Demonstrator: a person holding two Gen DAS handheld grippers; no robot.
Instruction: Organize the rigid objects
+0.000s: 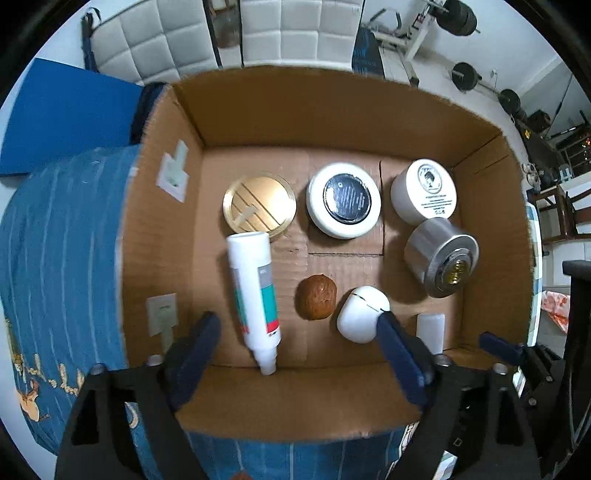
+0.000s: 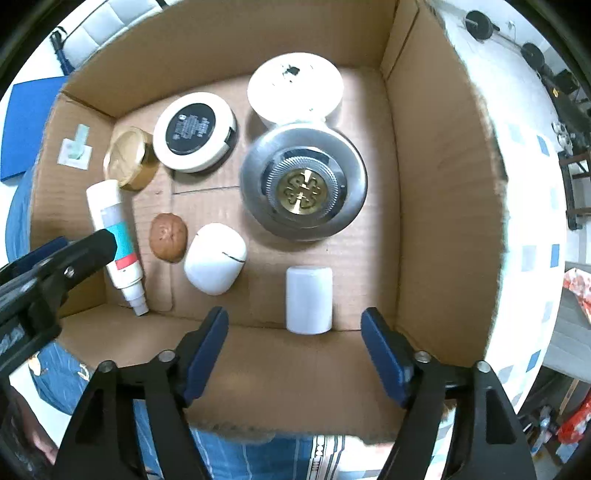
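Observation:
An open cardboard box (image 1: 332, 110) (image 2: 436, 155) holds several rigid objects: a gold lid (image 1: 259, 201) (image 2: 129, 158), a flat white tin with a black label (image 1: 343, 199) (image 2: 194, 132), a white jar (image 1: 424, 190) (image 2: 295, 86), a silver round tin (image 1: 441, 256) (image 2: 303, 181), a white spray bottle (image 1: 255, 295) (image 2: 116, 240) lying down, a brown nut-like object (image 1: 317, 296) (image 2: 168, 238), a white earbud case (image 1: 362, 314) (image 2: 215, 257) and a small white cylinder (image 1: 430, 330) (image 2: 309, 299). My left gripper (image 1: 295, 325) is open and empty above the box's near side. My right gripper (image 2: 295, 321) is open and empty above the white cylinder.
The box rests on a blue patterned cloth (image 1: 55, 240). A blue mat (image 1: 66, 110) lies at the far left. White padded cushions (image 1: 221, 33) and gym weights (image 1: 465, 75) are behind. The left gripper's body (image 2: 55, 266) shows at the left of the right wrist view.

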